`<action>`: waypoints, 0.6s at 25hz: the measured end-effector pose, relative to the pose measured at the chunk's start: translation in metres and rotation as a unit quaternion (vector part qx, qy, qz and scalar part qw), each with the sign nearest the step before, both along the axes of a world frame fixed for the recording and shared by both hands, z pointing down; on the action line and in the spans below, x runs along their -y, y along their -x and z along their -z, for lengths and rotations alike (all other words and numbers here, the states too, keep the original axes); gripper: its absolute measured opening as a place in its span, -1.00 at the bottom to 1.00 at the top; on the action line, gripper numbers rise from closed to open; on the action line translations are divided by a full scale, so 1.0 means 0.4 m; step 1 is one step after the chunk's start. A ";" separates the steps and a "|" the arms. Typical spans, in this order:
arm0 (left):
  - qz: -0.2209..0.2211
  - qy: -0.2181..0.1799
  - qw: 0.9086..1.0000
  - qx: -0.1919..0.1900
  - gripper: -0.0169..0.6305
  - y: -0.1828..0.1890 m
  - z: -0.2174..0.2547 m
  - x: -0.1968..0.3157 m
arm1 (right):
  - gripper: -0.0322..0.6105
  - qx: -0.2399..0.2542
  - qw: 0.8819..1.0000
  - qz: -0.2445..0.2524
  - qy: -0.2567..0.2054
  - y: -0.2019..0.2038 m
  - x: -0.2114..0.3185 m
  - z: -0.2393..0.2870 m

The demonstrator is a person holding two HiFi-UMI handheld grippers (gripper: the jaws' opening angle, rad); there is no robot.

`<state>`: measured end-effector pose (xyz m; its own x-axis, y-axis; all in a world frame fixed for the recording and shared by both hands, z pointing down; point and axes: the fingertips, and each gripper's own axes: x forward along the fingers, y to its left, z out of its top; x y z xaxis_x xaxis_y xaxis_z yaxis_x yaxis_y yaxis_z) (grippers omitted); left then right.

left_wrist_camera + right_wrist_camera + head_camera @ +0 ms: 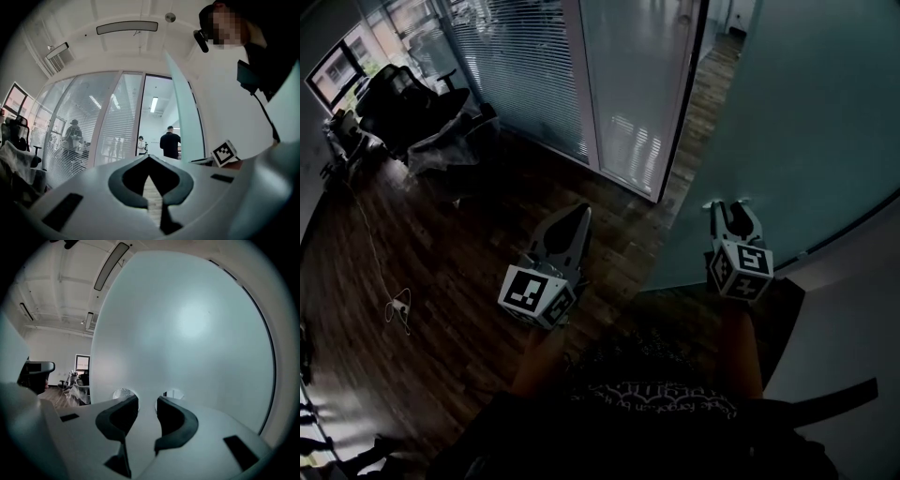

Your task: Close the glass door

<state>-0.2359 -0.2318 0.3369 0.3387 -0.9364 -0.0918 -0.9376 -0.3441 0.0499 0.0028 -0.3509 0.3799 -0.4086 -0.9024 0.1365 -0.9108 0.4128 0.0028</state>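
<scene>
Currently the glass door [787, 122] stands open. Its frosted panel fills the right of the head view and is swung clear of the fixed glass wall [628, 94], with the doorway [703, 103] showing as a gap between them.

Your right gripper [146, 399] faces the panel squarely. Its jaws are apart with nothing between them, and faint reflections of both tips show in the glass just ahead. These views do not confirm whether the tips already touch the panel, so treat contact as not yet made.

Your left gripper [149, 158] has its jaws together and holds nothing. It points toward the doorway, apart from the door.

To do the push well:

1. Set both right tips on the glass together, so the load is shared and the gripper does not twist.
2. Press at right angles to the panel and follow its swing; do not slide across the smooth surface.
3. Keep the left gripper out of the narrowing gap beside the door's edge.
4. Ease off before the door meets its frame, because glass should close without a knock.
</scene>
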 end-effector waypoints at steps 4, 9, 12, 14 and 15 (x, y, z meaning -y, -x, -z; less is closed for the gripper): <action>0.007 -0.010 1.000 -0.003 -0.94 0.012 0.006 0.045 | -0.51 -0.004 1.000 0.009 -0.003 0.015 0.036 0.003; 0.001 -0.026 1.000 0.011 -0.94 -0.004 0.028 0.127 | -0.51 -0.006 1.000 0.013 -0.003 0.031 0.085 0.007; 0.007 -0.029 0.999 0.011 -0.94 -0.008 0.042 0.169 | -0.51 -0.003 1.000 0.012 -0.004 0.044 0.114 0.006; 0.014 -0.031 0.999 0.010 -0.94 -0.007 0.046 0.193 | -0.51 -0.005 1.000 0.011 -0.011 0.046 0.132 0.016; 0.015 -0.031 0.999 0.013 -0.94 -0.006 0.043 0.206 | -0.51 -0.005 1.000 0.010 -0.015 0.048 0.144 0.021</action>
<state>-0.2335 -0.3143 0.3195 0.3132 -0.9391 -0.1415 -0.9484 -0.3170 0.0045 -0.0162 -0.4085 0.3715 -0.4251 -0.8979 0.1145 -0.9023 0.4303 0.0250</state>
